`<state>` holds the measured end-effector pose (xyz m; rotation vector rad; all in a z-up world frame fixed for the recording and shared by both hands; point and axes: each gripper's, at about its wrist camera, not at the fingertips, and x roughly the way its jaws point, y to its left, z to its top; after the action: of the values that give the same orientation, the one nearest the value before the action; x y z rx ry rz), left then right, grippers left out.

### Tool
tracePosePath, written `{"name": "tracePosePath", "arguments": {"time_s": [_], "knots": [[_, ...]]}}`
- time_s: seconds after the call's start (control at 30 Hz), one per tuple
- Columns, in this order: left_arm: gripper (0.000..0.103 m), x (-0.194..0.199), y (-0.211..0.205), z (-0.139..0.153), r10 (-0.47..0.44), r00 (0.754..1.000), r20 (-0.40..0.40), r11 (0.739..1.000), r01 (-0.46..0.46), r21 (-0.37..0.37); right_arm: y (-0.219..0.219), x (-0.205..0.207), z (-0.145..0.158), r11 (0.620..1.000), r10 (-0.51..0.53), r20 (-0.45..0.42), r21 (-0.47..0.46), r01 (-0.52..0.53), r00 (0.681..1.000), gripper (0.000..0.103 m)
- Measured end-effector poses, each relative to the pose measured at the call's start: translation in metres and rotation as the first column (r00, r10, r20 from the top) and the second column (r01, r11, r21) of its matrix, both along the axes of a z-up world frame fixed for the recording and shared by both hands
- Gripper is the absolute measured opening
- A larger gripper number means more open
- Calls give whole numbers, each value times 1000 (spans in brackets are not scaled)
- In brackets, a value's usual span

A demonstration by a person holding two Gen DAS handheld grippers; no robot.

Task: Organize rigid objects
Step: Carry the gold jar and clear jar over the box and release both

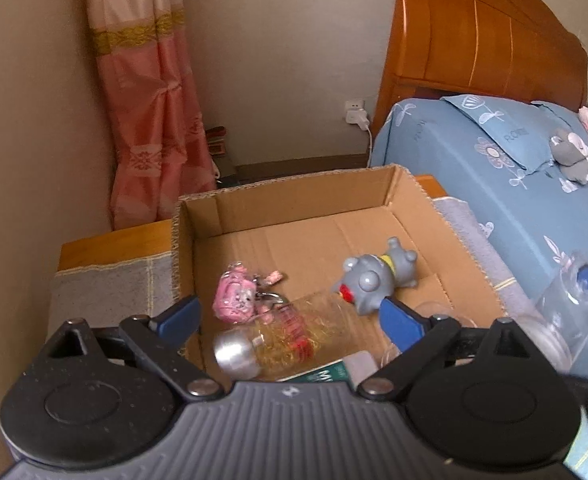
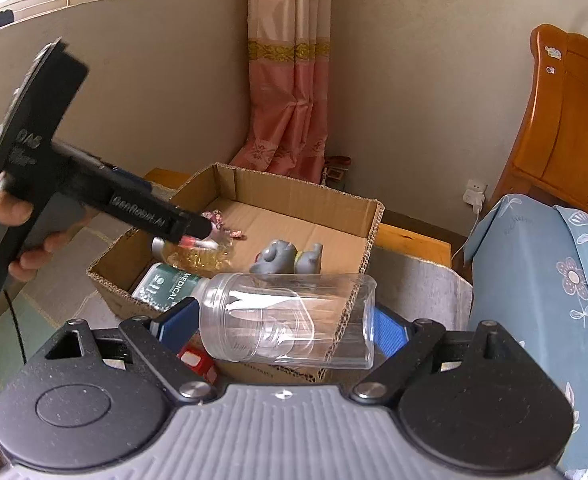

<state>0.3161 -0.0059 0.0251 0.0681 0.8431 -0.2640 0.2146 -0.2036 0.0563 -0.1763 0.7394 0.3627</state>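
Note:
An open cardboard box [image 1: 305,196] holds a grey toy animal [image 1: 369,280], a pink keychain toy [image 1: 234,300], a clear bottle with a silver cap [image 1: 286,340] and a green-and-white medical pack [image 1: 325,374]. My left gripper [image 1: 290,318] hovers over the box with its jaws wide. The capped bottle lies below, between the blue pads, and neither pad touches it. In the right wrist view a hand holds the left gripper [image 2: 198,232] over the box [image 2: 305,196]. My right gripper [image 2: 284,324] is shut on a clear plastic jar [image 2: 290,316], gripped end to end at the box's near corner.
The box rests on a grey blanket [image 1: 110,292] over a wooden stand [image 1: 114,244]. A bed with a blue sheet [image 1: 493,184] and a grey plush [image 1: 573,156] lies to the right. A small red object [image 2: 198,362] sits under the right gripper. A curtain [image 2: 290,100] hangs behind.

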Motion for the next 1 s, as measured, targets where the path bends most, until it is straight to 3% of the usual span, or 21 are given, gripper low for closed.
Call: {"name": "tracePosePath", "arguments": {"time_s": [0.37,0.63,0.97,1.0], "knots": [[99,-45,19,0,-44,999,16,996,42,75,15,41,1,1000,-3,-13,5,3,1000,93],[99,-70,36,2,18,999,40,995,-22,101,21,90,5,998,-31,-44,49,34,999,93],[99,-79,58,-5,70,997,29,994,-72,80,37,151,-13,997,-79,-88,13,80,993,93],[99,-80,59,-6,76,997,24,994,-77,78,38,156,-16,996,-84,-88,9,85,993,97]]}}
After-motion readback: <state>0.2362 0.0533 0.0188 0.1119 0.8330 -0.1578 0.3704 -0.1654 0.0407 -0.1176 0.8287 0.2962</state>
